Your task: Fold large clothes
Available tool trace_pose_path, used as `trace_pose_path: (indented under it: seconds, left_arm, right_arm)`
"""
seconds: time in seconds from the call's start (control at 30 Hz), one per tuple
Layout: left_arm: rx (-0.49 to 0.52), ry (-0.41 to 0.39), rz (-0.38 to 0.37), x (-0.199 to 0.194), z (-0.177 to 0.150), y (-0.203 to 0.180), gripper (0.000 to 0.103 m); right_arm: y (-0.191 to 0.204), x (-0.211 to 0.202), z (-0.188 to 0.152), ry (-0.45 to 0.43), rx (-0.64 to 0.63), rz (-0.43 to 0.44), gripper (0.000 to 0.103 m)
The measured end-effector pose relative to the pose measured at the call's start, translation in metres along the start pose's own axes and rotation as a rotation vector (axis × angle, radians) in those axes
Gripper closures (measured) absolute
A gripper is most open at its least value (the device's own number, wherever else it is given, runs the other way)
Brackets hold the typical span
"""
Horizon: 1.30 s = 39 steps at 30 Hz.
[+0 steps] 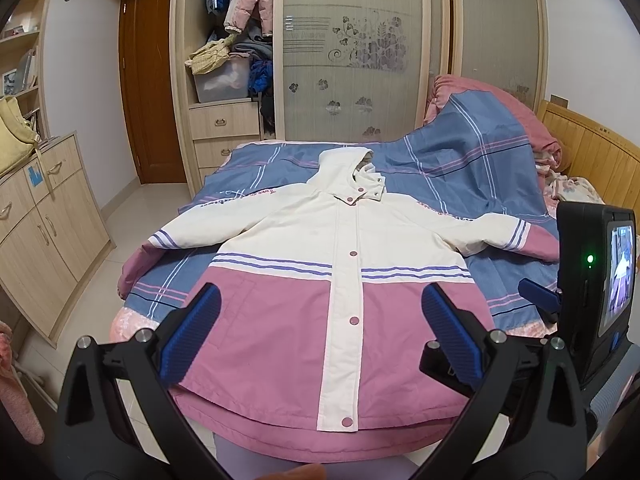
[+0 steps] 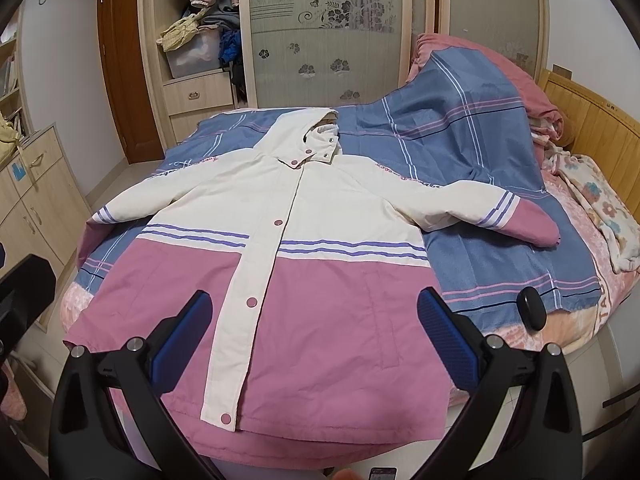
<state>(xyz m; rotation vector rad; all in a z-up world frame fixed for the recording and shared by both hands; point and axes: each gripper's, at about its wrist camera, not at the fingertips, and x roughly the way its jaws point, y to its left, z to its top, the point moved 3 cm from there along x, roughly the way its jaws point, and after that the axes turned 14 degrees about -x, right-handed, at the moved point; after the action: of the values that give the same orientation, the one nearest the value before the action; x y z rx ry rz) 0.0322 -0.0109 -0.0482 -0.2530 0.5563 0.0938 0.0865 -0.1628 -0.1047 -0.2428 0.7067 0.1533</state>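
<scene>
A hooded jacket [image 1: 320, 256], cream on top and pink below with purple stripes and pink snaps, lies flat and face up on the bed, sleeves spread to both sides, hem toward me. It also shows in the right wrist view [image 2: 304, 240]. My left gripper [image 1: 320, 320] is open and empty, hovering over the pink lower part near the hem. My right gripper [image 2: 316, 320] is open and empty, over the hem a little to the right. The right gripper's body [image 1: 592, 280] shows at the right edge of the left wrist view.
The bed has a blue plaid sheet [image 1: 460, 168] and a bunched quilt [image 2: 480, 80] at the back right. A wardrobe [image 1: 352, 40] stands behind, a low cabinet [image 1: 44, 224] at the left. A small black object [image 2: 531, 314] lies at the bed's right edge.
</scene>
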Motion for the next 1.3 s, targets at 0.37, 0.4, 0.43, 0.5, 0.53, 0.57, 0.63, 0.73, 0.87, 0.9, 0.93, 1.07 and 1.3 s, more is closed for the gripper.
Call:
trace_pose_path:
  seconds: [0.37,0.4,0.43,0.5,0.53,0.57,0.63,0.73,0.87,0.9,0.93,1.07,1.3]
  left_arm:
    - [-0.172,0.318,-0.179,0.081,-0.022,0.022,0.002]
    - [-0.182,0.335,-0.185,0.089,-0.025,0.022,0.002]
    - [-0.194,0.348,-0.198,0.097,-0.024,0.021,0.008]
    - [-0.236,0.378,-0.231,0.115,-0.023,0.020,0.026]
    - [-0.273,0.389,-0.241,0.128,-0.020,0.019,0.039]
    - [-0.303,0.389,-0.247,0.137,-0.019,0.019,0.053]
    - [-0.337,0.384,-0.234,0.161,-0.012,0.016,0.073]
    - [-0.417,0.300,-0.226,0.191,0.006,0.013,0.065]
    - [-0.481,0.137,-0.141,0.225,0.030,0.010,0.004]
    - [-0.428,0.099,-0.089,0.233,0.037,0.002,0.002]
    - [-0.385,0.069,-0.042,0.239,0.042,-0.002,0.002]
    - [-0.262,0.039,0.047,0.268,0.058,-0.020,0.002]
    - [-0.393,-0.046,-0.028,0.278,0.060,0.022,0.002]
  right_arm:
    - [-0.130,0.038,-0.032,-0.024,0.353,0.085,0.001]
    - [-0.152,0.043,-0.040,-0.035,0.425,0.104,0.001]
    - [-0.178,0.050,-0.051,-0.043,0.513,0.129,0.001]
    - [-0.225,0.066,-0.075,-0.077,0.682,0.212,0.001]
    - [-0.242,0.073,-0.084,-0.079,0.741,0.222,0.001]
    - [-0.261,0.080,-0.093,-0.080,0.790,0.210,0.001]
    - [-0.293,0.094,-0.102,-0.099,0.851,0.185,0.001]
    - [-0.343,0.124,-0.107,-0.110,0.941,0.161,0.001]
    - [-0.404,0.186,-0.113,-0.033,1.058,0.139,0.001]
    - [-0.416,0.203,-0.115,-0.010,1.076,0.139,0.001]
    - [-0.426,0.217,-0.117,0.000,1.096,0.147,0.001]
    - [-0.460,0.255,-0.125,0.030,1.172,0.103,0.064]
    - [-0.445,0.188,-0.038,-0.154,0.953,-0.093,0.092]
